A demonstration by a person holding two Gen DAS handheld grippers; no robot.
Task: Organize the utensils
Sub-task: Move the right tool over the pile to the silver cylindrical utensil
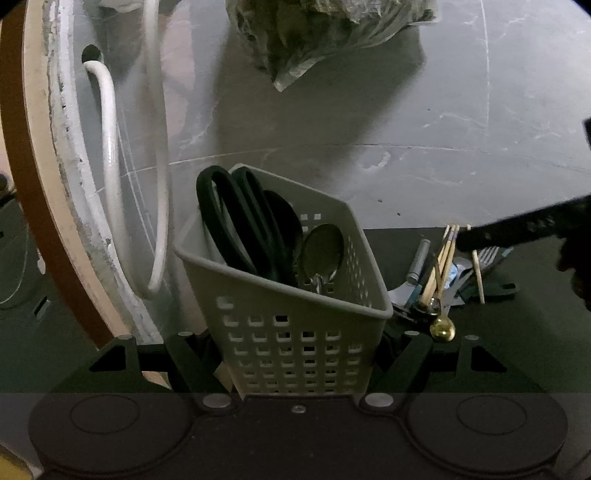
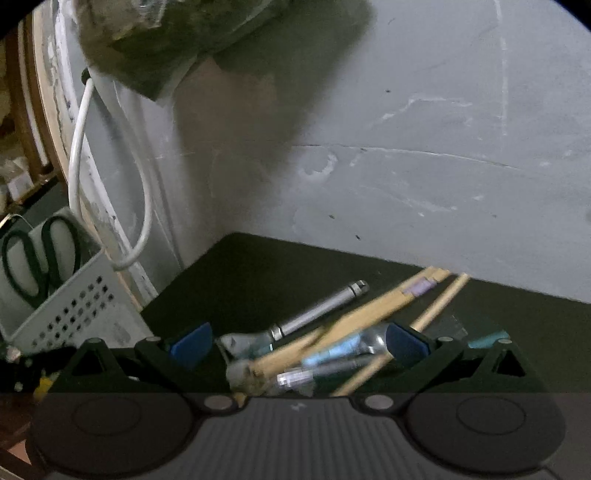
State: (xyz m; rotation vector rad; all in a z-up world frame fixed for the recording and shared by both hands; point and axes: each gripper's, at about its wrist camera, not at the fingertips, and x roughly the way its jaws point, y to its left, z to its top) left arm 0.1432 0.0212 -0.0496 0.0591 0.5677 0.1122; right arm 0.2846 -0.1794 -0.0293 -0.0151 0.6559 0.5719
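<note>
My left gripper (image 1: 301, 350) is shut on a pale perforated utensil basket (image 1: 295, 332), one finger on each side of it. Black scissors (image 1: 236, 221) and a metal spoon (image 1: 321, 251) stand inside. To its right on the dark table lies a pile of utensils (image 1: 439, 273): chopsticks, a fork (image 1: 487, 254) and a gold spoon (image 1: 442, 328). A black finger (image 1: 517, 230) of the right gripper reaches over that pile. My right gripper (image 2: 299, 347) stands open just above the blurred chopsticks (image 2: 369, 314) and a metal-handled tool (image 2: 321, 306), its pads touching nothing. The basket (image 2: 66, 306) shows at the left.
A grey scuffed wall (image 1: 406, 129) rises close behind the table (image 2: 258, 273). A white cable (image 1: 110, 166) loops down the wall left of the basket, beside a wooden frame (image 1: 22, 184). A crumpled plastic bag (image 1: 314, 33) hangs above.
</note>
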